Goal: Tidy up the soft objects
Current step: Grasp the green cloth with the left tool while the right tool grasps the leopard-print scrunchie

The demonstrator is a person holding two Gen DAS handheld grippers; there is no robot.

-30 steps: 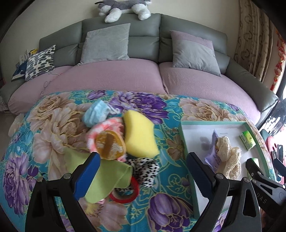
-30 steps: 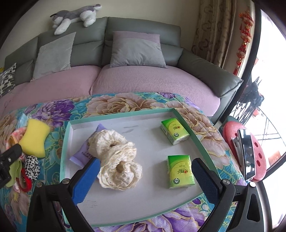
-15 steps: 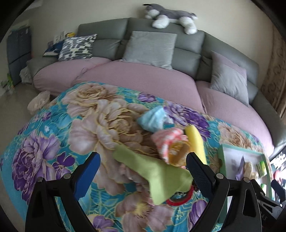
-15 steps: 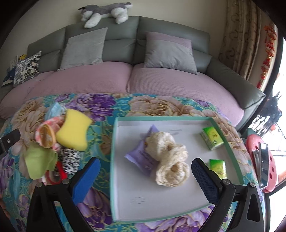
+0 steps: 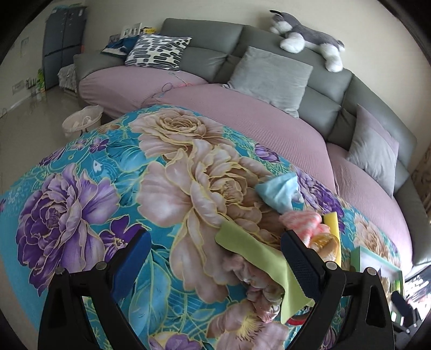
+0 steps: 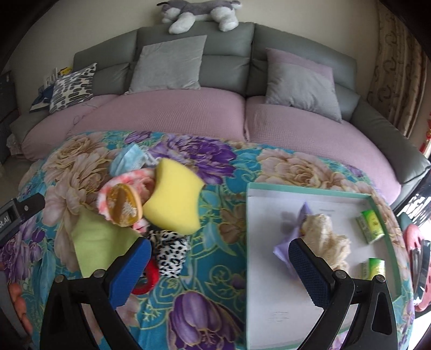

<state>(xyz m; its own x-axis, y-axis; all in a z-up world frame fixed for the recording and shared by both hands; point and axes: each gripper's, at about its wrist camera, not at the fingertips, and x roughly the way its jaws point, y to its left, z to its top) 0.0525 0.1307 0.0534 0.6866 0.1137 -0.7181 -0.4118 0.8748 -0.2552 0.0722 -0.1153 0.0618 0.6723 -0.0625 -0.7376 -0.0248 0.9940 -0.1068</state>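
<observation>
A pile of soft things lies on the floral cloth: a yellow sponge [image 6: 173, 195], a green cloth [image 6: 98, 243], a blue face mask [image 6: 126, 160], a pink fluffy item [image 6: 122, 185] with an amber disc [image 6: 124, 207], and a leopard-print scrunchie [image 6: 169, 251]. The teal-rimmed tray [image 6: 309, 186] at the right holds a cream lace bundle [image 6: 327, 238], a purple packet [image 6: 287, 249] and two green tissue packs [image 6: 371, 226]. My right gripper [image 6: 219, 265] is open, between pile and tray. My left gripper [image 5: 212, 259] is open, left of the green cloth [image 5: 258, 262] and face mask [image 5: 280, 191].
A grey sofa with pink seat covers [image 6: 172, 113] curves behind the table, with cushions and a plush dog [image 6: 199, 10] on top. A white basket [image 5: 82, 122] stands on the floor at the left. A red ring [image 6: 146, 278] lies under the scrunchie. A pink stool [image 6: 419, 255] is at the right.
Both views have swung left. The left gripper now faces the table's left part with the pile at its right finger. The right gripper has moved from over the tray towards the pile.
</observation>
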